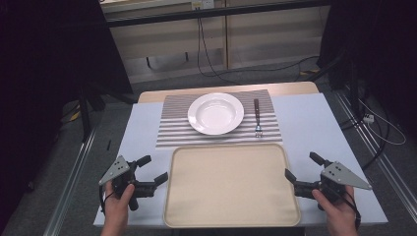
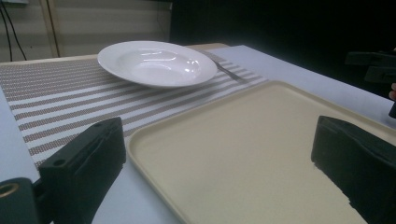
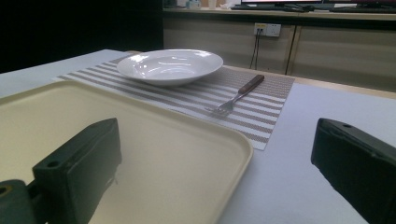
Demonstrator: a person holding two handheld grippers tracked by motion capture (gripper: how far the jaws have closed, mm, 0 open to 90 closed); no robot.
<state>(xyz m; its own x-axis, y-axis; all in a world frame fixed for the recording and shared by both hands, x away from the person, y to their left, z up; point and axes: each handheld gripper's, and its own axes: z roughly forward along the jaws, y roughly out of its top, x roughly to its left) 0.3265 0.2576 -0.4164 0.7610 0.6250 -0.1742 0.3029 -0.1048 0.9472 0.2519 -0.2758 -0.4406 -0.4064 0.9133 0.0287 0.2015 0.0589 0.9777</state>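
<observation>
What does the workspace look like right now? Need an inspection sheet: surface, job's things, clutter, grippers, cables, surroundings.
Surface: pale blue-white table top, bare at both sides.
Job's things: empty beige plastic tray at the near edge; white deep ceramic plate on a brown-and-white striped placemat; metal fork with brown handle lying on the mat right of the plate, tines toward the tray.
Clutter: nothing seen.
Grippers: left gripper open, left of the tray, holding nothing; right gripper open, right of the tray, holding nothing.
Cables: black cables hang down the cabinet and run over the floor behind the table.
Surroundings: beige cabinet behind; dark at both sides.
</observation>
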